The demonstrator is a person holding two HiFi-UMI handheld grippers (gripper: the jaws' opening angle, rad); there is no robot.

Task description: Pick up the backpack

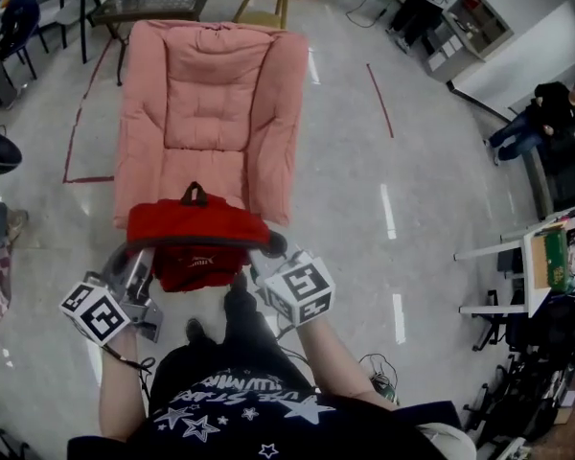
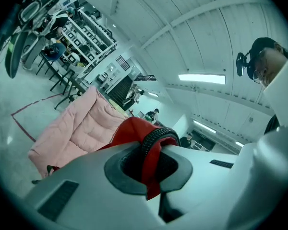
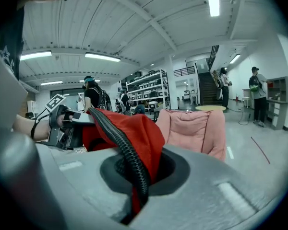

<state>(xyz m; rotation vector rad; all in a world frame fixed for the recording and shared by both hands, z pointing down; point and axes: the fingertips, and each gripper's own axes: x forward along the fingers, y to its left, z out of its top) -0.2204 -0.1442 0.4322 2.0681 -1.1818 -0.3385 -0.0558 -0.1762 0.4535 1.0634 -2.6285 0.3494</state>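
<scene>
The person holds both forearms forward from the body, elbows bent and rather close to the sides; the left forearm (image 1: 120, 381) goes toward 11 o'clock in the head view and the right forearm (image 1: 333, 357) toward 12 o'clock. Each hand sits behind the marker cube of its gripper.

The left gripper (image 1: 139, 257) points forward and nearly level, because its own view shows the room and the ceiling and not the floor. Its jaws are closed tight on the red backpack (image 1: 196, 230); in the left gripper view a fold of red cloth with a black ribbed edge (image 2: 156, 135) is pinched between the left gripper's jaws. The right gripper (image 1: 266, 249) is in the same pose on the other side; its jaws are also clamped on the backpack, with the red cloth and the black ribbed edge (image 3: 122, 147) squeezed in the middle of them.

The backpack hangs stretched between the two grippers, at 12 o'clock from the person's body; the left gripper holds it at its 8 o'clock corner and the right gripper at its 4 o'clock corner. A black top handle (image 1: 194, 195) stands up on it. At 12 o'clock behind the backpack lies a pink padded chair (image 1: 211, 103) on the grey floor (image 1: 364, 180); the backpack overlaps the near end of the chair in the head view, but I cannot tell whether they touch.
</scene>
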